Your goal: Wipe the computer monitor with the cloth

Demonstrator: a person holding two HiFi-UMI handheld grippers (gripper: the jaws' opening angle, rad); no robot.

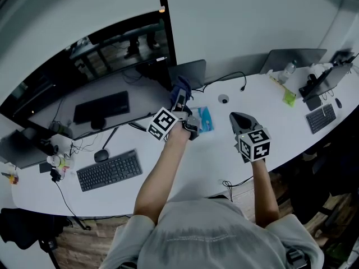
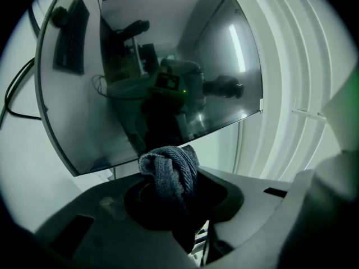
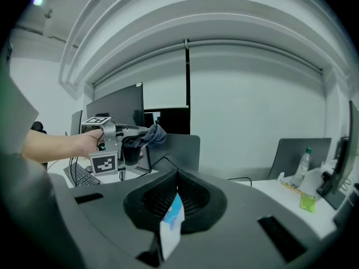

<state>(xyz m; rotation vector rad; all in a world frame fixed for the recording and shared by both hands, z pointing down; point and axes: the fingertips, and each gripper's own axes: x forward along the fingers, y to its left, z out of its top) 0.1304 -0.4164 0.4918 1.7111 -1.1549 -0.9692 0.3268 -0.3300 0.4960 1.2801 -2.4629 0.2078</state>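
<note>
Nearest, the right forearm reaches a short way forward from a bent elbow and holds the right tongs (image 1: 239,118) level above the table (image 1: 185,175). They are clenched tip to tip with nothing pinched. A blue-and-white sliver (image 3: 171,228) shows low in their slit, and I cannot tell what it is. A blue packet (image 1: 205,118) lies on the table between the two arms. Further out, the bare left arm is stretched nearly straight. The left tongs (image 1: 180,98) grasp a bunched dark cloth (image 2: 171,170), raised at the lower right corner of the curved monitor (image 1: 112,55). Whether the cloth touches the screen is unclear.
</note>
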